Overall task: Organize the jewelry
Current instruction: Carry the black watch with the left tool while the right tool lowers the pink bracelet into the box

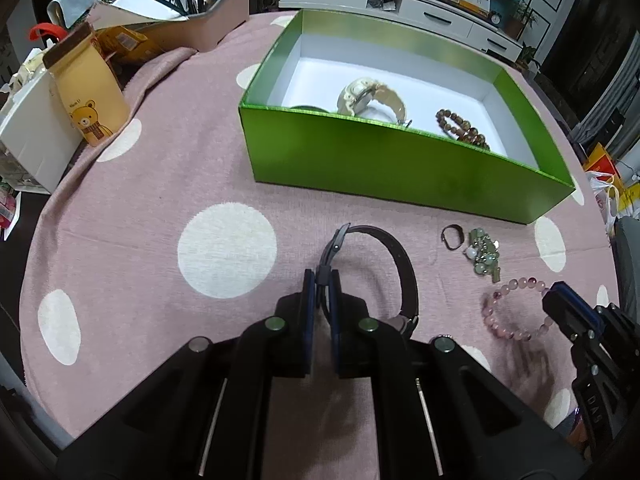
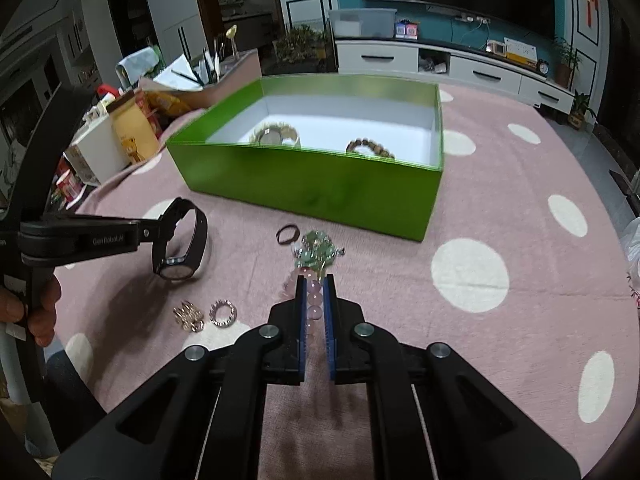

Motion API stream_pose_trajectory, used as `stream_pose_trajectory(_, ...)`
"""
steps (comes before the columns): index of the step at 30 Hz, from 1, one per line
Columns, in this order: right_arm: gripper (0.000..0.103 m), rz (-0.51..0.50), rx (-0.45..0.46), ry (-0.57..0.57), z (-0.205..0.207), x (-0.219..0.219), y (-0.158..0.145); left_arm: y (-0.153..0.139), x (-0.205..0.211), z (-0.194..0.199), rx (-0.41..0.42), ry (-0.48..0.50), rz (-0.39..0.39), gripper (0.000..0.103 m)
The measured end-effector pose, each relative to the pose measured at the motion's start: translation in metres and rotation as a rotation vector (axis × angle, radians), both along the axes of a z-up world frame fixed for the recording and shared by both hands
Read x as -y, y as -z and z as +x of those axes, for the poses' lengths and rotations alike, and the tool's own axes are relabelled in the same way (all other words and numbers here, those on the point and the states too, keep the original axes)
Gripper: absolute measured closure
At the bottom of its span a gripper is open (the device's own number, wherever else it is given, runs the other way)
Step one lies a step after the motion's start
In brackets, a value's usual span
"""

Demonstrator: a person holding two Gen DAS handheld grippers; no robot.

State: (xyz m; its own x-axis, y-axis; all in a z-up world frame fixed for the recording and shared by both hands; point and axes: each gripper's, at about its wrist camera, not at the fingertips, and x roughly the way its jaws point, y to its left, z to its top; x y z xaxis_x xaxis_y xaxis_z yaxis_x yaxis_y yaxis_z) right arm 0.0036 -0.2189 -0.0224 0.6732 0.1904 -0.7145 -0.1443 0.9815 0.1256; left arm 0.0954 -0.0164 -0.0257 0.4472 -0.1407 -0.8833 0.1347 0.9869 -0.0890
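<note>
Blue-padded fingers (image 1: 309,292) of my left gripper (image 1: 324,280) clamp the black watch (image 1: 400,264) strap, lifted above the cloth. My right gripper (image 2: 315,288) pinches the pink bead bracelet (image 2: 313,300) near the green box (image 2: 320,184), far of both.

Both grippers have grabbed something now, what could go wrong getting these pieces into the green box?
1. The left gripper pinches only the black watch strap, so it may swing or slip.
2. The pink bead bracelet in the right gripper touches the green bead cluster, which might drag along.
3. The green box wall could catch either piece.
</note>
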Motion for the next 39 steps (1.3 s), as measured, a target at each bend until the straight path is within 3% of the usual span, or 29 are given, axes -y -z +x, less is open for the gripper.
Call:
stream_pose_trajectory(17, 0.096, -0.006, 0.115, 0.011, 0.002, 0.008, -0.046, -0.047, 0.004, 0.001, 0.103, 0.023, 0.016, 0.097)
stream_pose_trajectory(29, 0.096, -0.013, 0.211, 0.019, 0.026, 0.014, -0.083, -0.080, 0.019, 0.019, 0.173, 0.058, 0.025, 0.097)
stream_pose_trajectory(39, 0.096, -0.012, 0.241, 0.021, 0.048, 0.016, -0.095, -0.101, 0.028, 0.038, 0.221, 0.067, 0.034, 0.097)
